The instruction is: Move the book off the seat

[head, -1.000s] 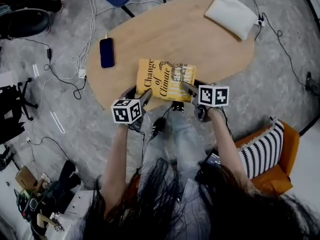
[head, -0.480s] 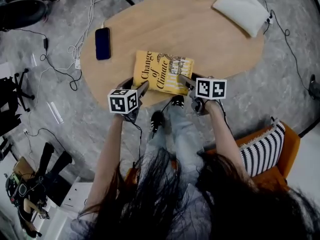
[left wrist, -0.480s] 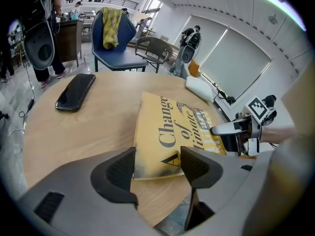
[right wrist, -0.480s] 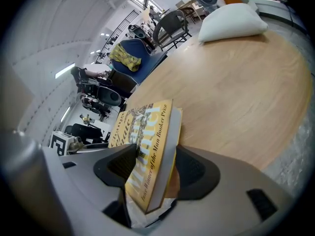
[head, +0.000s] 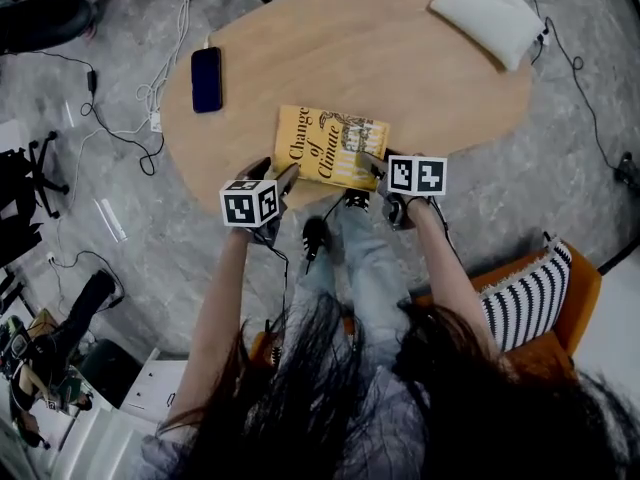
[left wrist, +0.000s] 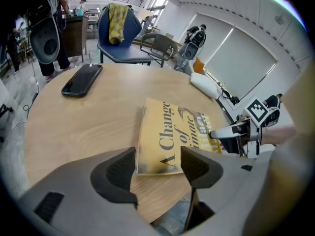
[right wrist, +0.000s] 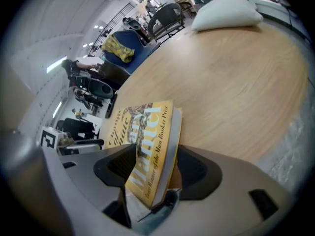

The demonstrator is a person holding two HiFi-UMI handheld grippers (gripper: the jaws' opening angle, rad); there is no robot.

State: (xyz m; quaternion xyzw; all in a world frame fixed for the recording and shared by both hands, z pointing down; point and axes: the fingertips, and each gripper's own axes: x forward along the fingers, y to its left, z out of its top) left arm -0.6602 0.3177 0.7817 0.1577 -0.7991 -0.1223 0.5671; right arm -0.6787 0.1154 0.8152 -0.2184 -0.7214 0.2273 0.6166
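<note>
Plainly, the book (head: 330, 148) lay on the oval wooden worktop (head: 400, 58), close to its near edge, yellow cover up. The right tongs (head: 372, 163) were clenched on the book's right near corner: in the right gripper view the two dark pads pressed the cover and the underside, and that end seemed tipped slightly up from the wood. The left tongs (head: 290, 175) stood released at the book's left near corner. In the left gripper view their pads were apart, with the corner showing in the gap between them; whether either pad touched it could not be told.

A dark phone (head: 206, 79) lay face up towards the worktop's left end, well apart from the book. A white pillow (head: 488, 3) rested at the far right end. An orange chair (head: 575, 298) with a striped cushion (head: 525, 303) stood behind the person's right arm.
</note>
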